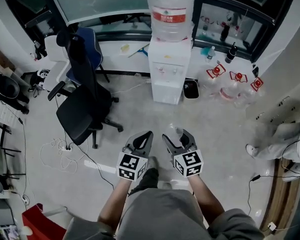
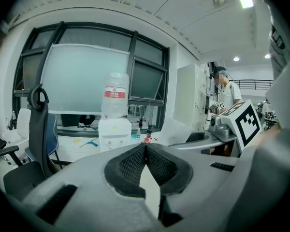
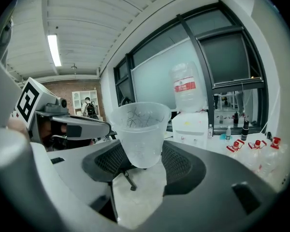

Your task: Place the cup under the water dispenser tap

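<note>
Right gripper view: we've got one clear plastic cup [image 3: 137, 129] pinched upright between the jaws of our right gripper [image 3: 142, 156]; left gripper [image 2: 146, 148] clenched empty; one white water dispenser [image 3: 189, 127] beyond the jaws.

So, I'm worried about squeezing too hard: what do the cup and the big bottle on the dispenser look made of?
The cup is probably thin plastic, frosted and translucent: the scene behind shows dimly through its wall. The bottle looks like clear, stiffer plastic, see-through and glossy, with a red label.
</note>
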